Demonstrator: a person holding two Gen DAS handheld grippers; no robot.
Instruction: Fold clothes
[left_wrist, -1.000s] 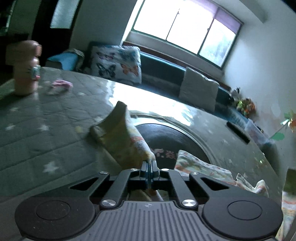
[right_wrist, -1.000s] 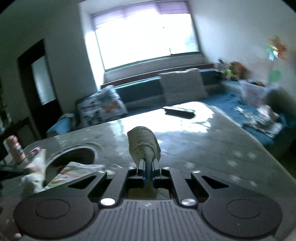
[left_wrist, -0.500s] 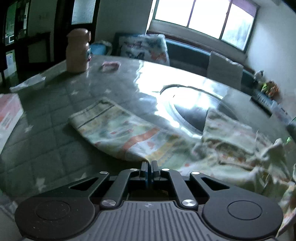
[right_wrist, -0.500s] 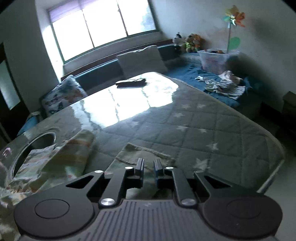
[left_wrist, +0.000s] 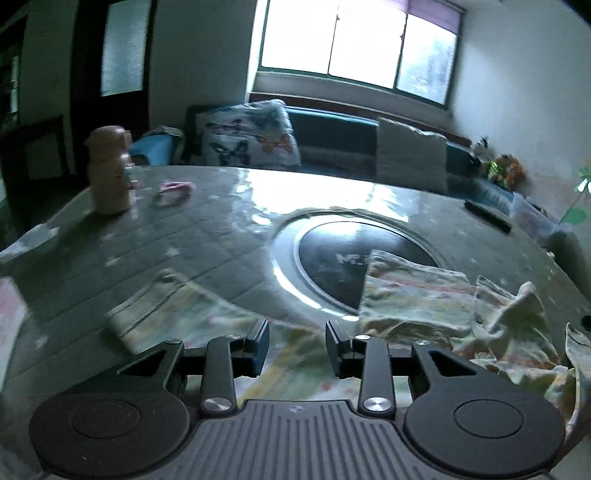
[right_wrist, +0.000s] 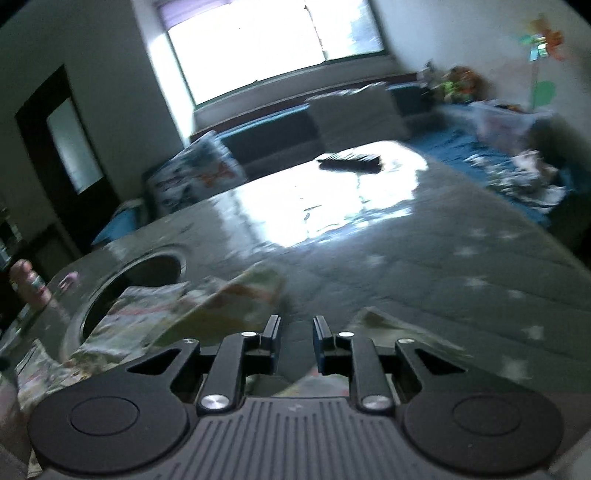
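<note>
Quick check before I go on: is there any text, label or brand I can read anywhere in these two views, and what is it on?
Nothing reads clearly.
Pale marks on the dark round inset in the table: lettering of some kind, too blurred to read.
Label on the pink bottle: too small and blurred.
Patterned garment: printed shapes only, no legible words.
Emblem on the left gripper body: tiny, unreadable.

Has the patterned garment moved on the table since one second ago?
Yes. The patterned garment then hung raised from the shut left gripper, standing before the dark round inset. Now it lies flat on the table, left of the inset, released.
</note>
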